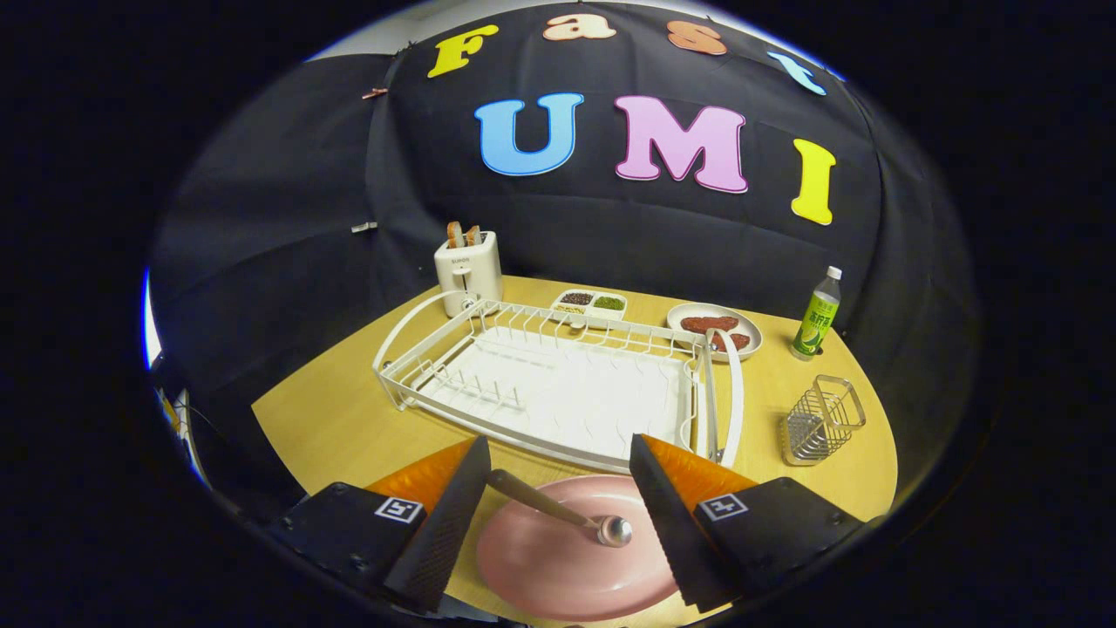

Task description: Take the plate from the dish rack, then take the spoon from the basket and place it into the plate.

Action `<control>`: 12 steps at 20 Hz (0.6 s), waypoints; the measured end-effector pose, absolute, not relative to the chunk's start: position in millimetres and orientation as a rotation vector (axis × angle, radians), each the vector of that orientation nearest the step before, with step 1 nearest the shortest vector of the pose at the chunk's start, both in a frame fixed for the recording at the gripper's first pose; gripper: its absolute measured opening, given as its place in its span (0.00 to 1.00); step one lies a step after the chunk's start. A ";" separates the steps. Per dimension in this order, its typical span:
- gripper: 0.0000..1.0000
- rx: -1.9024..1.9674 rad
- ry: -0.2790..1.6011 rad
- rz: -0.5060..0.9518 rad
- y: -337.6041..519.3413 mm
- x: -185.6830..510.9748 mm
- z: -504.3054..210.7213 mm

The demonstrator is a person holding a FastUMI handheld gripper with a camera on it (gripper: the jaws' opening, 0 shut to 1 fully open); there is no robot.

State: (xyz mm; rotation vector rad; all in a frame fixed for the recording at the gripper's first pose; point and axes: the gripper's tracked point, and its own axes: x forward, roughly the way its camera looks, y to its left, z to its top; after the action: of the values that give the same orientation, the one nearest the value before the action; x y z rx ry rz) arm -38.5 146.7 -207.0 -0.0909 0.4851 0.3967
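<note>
spoon on pink plate | between fingers of hand-held gripper | released

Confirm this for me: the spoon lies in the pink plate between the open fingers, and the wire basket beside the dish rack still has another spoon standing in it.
One part is wrong. The gripper view shows the wire basket beside the dish rack with nothing standing in it. The rest holds: the spoon lies in the pink plate, between the open fingers of the gripper.
</note>
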 end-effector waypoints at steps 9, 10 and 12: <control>0.99 0.011 0.482 0.387 152.0 -36.6 -178.5; 0.99 0.024 0.475 0.367 145.6 -33.5 -171.8; 0.99 0.051 0.438 0.332 130.1 -25.3 -150.2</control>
State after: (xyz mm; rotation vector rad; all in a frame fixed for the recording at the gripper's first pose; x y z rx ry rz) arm -25.3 130.1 -150.2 0.0509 0.4383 0.3316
